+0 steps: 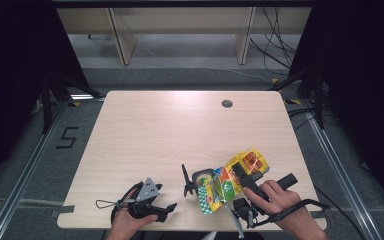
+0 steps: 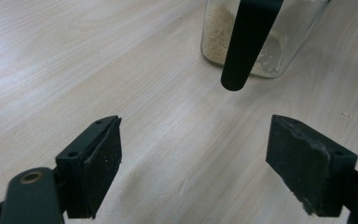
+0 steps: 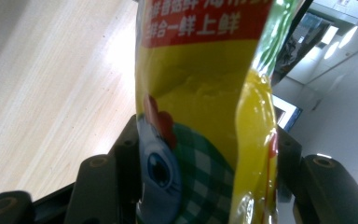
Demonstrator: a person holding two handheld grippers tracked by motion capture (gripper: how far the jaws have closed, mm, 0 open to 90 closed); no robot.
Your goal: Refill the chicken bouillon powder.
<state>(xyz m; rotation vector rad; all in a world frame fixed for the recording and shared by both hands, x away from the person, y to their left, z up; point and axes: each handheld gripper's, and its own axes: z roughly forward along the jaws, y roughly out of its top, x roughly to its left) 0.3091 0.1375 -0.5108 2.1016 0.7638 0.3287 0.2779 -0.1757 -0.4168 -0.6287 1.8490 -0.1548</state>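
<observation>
A yellow seasoning packet [image 1: 224, 188] with a cartoon chicken and green checks lies tilted over a glass jar [image 1: 202, 178] near the table's front edge. My right gripper [image 1: 241, 173] is shut on the packet [image 3: 200, 116], one jaw pressing on each side. In the left gripper view the jar [image 2: 214, 42] holds pale granules at its bottom, and a black rod [image 2: 247, 42] hangs in front of it. My left gripper [image 2: 193, 163] stands open, with bare wood between its pads. It rests low at the front left [image 1: 159, 207], pointing right toward the jar.
The pale wooden table [image 1: 180, 130] has a round cable hole [image 1: 227, 103] at the back right. A black upright piece [image 1: 186, 181] stands just left of the jar. Dark floor and metal rails surround the table.
</observation>
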